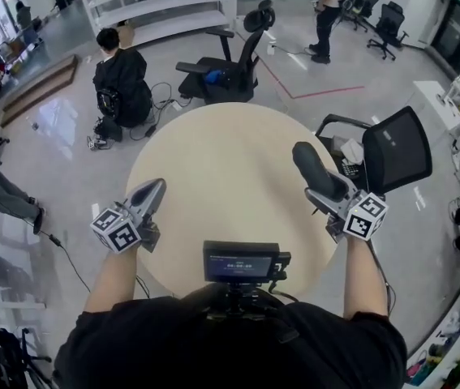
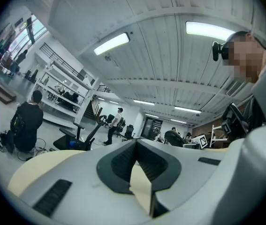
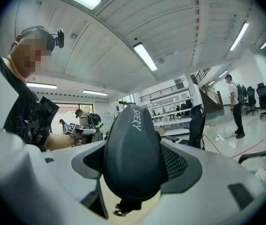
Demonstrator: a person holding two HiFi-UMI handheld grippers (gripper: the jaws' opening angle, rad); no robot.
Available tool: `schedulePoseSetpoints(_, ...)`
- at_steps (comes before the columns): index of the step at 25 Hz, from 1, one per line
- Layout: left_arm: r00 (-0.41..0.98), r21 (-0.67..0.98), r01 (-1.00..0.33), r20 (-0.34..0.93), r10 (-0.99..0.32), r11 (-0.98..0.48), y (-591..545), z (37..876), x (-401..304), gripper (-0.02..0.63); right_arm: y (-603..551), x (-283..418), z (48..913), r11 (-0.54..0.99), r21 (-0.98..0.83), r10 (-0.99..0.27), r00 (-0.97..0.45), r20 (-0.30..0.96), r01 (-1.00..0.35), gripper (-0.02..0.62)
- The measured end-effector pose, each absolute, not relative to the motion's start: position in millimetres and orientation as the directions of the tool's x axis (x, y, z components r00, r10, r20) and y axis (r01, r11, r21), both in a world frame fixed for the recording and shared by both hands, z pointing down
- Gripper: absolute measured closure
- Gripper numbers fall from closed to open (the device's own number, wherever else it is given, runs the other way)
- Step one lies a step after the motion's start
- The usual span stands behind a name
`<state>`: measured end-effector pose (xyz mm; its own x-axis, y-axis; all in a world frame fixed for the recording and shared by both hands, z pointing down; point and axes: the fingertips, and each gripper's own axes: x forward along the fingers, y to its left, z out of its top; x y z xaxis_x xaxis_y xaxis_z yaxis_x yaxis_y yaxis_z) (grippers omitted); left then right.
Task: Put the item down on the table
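Observation:
A dark oblong case (image 1: 314, 167), printed with light letters, points up and away above the right side of the round beige table (image 1: 221, 160). My right gripper (image 1: 333, 191) is shut on its lower end. In the right gripper view the case (image 3: 135, 149) fills the space between the jaws and hides the fingertips of the right gripper (image 3: 135, 175). My left gripper (image 1: 155, 191) hovers over the table's left edge. Its jaws meet at the tips with nothing between them. In the left gripper view, the left gripper (image 2: 136, 146) shows only the table (image 2: 29, 170) through the gap behind its tips.
A black mesh chair (image 1: 392, 148) stands at the table's right and another office chair (image 1: 230, 63) behind it. A person (image 1: 122, 83) crouches on the floor at the far left; another (image 1: 327, 14) stands far back. White shelving (image 1: 156, 2) lines the back. A small screen (image 1: 242, 262) sits at my chest.

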<state>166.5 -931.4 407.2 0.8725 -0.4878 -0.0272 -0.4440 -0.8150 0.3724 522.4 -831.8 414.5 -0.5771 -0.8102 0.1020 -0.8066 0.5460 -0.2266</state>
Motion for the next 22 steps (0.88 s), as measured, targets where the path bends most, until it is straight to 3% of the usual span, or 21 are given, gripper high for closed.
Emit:
schedulePoseSetpoints(12, 0.876, 0.252, -0.451, -0.055, -0.478, -0.856, -1020, 366, 172, 0.606, -905, 562, 369, 0.510, -0.089, -0.849, -0.517, 0.111, -0.856, 0.261)
schedulePoseSetpoints(22, 0.876, 0.217, -0.458, -0.056, -0.479, -0.862, -1137, 369, 192, 0.606, -1035, 587, 358, 0.497, 0.005, -0.860, -0.492, 0.134, -0.867, 0.261)
